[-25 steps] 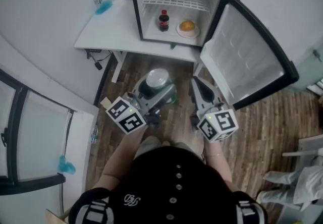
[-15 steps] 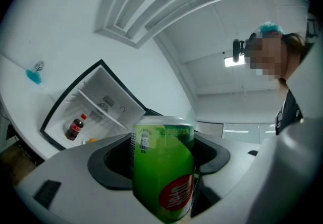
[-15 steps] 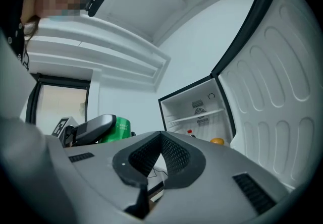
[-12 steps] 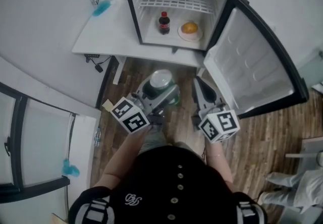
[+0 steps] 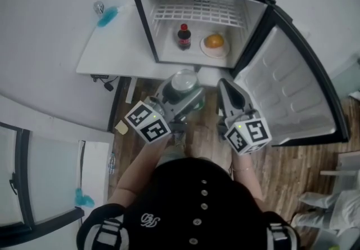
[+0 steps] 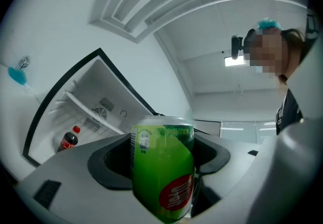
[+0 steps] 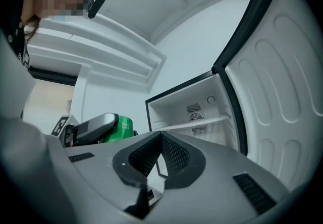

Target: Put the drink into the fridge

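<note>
- Firmly, the left gripper (image 5: 181, 94) clamped the green drink can (image 6: 164, 167), which hung just in front of the open fridge (image 5: 147, 23), not yet inside.
- The right gripper (image 7: 160, 140) beside it had its jaws pressed together on nothing.
- Inside the fridge, a cola bottle (image 5: 184, 36) stood near an orange (image 5: 214, 40).

Head view: drink can (image 5: 184, 80) sides hidden by left hand-held gripper (image 5: 181, 90).
</note>
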`<state>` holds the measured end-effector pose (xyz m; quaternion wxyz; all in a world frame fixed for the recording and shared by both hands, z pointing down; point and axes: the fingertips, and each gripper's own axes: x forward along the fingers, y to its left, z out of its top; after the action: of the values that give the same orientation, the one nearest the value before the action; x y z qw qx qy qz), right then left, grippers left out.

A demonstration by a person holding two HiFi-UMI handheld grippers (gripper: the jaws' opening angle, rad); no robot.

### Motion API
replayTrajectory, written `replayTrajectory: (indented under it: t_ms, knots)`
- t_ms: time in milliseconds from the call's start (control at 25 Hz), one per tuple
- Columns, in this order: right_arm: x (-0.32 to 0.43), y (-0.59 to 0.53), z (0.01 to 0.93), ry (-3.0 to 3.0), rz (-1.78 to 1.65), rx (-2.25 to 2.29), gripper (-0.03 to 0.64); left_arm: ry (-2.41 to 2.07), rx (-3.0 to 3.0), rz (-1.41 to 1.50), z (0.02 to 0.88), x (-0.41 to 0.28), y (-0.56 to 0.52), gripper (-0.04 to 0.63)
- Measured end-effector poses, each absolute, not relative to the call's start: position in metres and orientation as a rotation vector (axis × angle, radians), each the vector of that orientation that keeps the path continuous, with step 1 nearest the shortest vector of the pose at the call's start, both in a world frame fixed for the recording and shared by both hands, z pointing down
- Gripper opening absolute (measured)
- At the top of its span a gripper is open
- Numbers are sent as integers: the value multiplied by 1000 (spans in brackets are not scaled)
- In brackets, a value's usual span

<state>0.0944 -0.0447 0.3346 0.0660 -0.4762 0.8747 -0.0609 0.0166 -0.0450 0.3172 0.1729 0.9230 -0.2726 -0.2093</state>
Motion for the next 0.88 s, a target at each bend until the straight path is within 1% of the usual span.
replayTrajectory:
  t_ms: [280, 880]
  knots:
    - [80, -100, 326, 2618, -159, -1468, 8, -753, 2645, -578, 310, 4, -102, 345]
    - [86, -186, 316, 2486, -110, -1621, 8, -581, 2726, -537, 308, 8, -187, 345]
